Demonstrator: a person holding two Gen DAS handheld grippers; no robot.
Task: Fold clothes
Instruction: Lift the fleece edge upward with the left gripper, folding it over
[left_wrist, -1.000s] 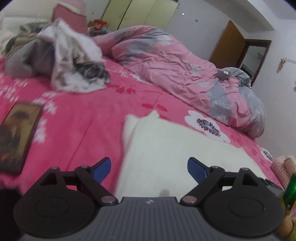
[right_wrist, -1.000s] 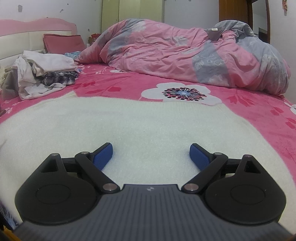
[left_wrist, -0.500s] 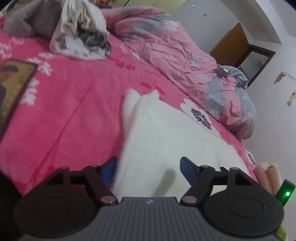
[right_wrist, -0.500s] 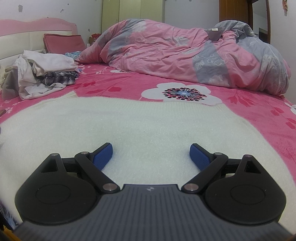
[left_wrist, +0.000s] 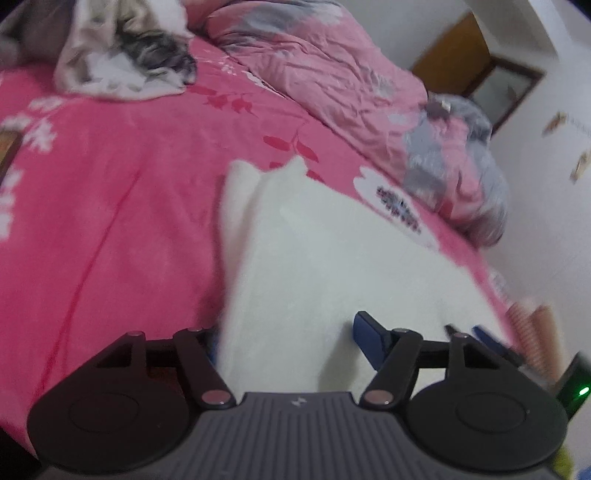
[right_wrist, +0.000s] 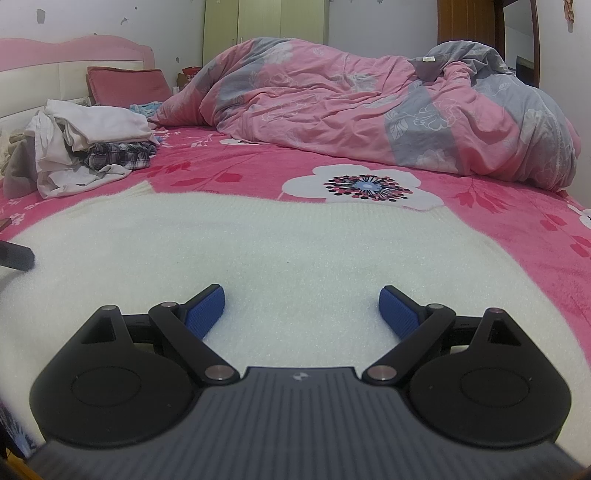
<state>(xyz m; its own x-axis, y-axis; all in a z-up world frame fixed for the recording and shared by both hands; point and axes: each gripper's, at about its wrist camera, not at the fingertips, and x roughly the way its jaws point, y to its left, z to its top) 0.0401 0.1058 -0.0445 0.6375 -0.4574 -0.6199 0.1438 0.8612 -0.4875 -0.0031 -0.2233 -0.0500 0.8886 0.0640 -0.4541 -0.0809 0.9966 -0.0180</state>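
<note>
Since the earlier frame, the left gripper (left_wrist: 288, 338) has dropped onto the left edge of the white sweater (left_wrist: 332, 251) and narrowed; its jaws straddle that edge, left pad hidden behind cloth, not yet pinching. Right gripper (right_wrist: 302, 308) unchanged, jaws spread, resting over the sweater, which lies flat on the pink bedspread (right_wrist: 517, 221). Unfolded clothes pile (right_wrist: 88, 147) at ten o'clock. Recommendation: close fully on one layer's edge before lifting toward three o'clock.

Left black two-finger gripper with blue pads (left_wrist: 288, 338) low at six o'clock, jaws spread wide, left pad hidden, right black two-finger gripper with blue pads (right_wrist: 302, 308) level at six o'clock, jaws spread wide
</note>
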